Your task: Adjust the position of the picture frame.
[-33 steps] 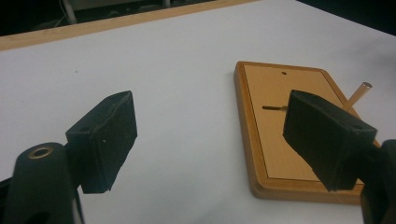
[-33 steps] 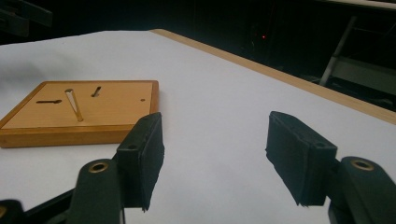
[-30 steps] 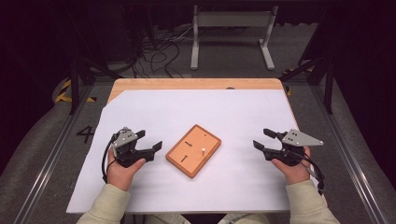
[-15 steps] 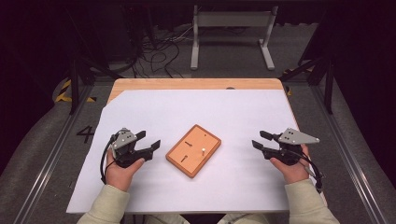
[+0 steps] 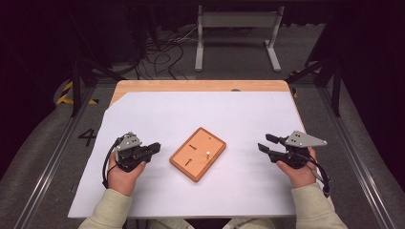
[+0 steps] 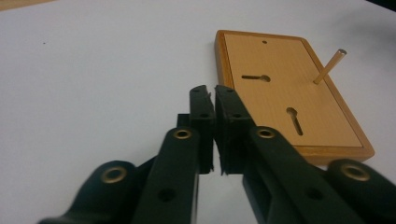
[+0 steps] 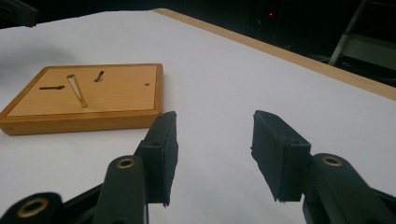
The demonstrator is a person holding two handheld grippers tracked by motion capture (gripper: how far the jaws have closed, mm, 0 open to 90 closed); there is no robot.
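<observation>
A flat orange wooden board [image 5: 197, 153] lies turned on the white sheet in mid-table; it has two keyhole slots and one thin wooden peg [image 5: 208, 153] standing up. My left gripper [image 5: 155, 148] rests left of the board and points at it; its jaws have just been closing and now meet with nothing between them. In the left gripper view the shut tips [image 6: 214, 95] sit just short of the board [image 6: 289, 100], with the peg [image 6: 329, 66] beyond. My right gripper [image 5: 265, 142] stands right of the board, jaws apart and empty [image 7: 215, 135], the board [image 7: 88, 95] ahead.
A white sheet [image 5: 200, 114] covers most of the wooden table, whose bare far edge [image 5: 191, 86] shows. Metal rails run along both sides. Cables and a grey stand [image 5: 236, 21] lie on the floor beyond the table.
The left gripper's jaws have closed from wide apart to touching. The right gripper's jaws have narrowed a little. Both hands stay where they were, and the board has not moved.
</observation>
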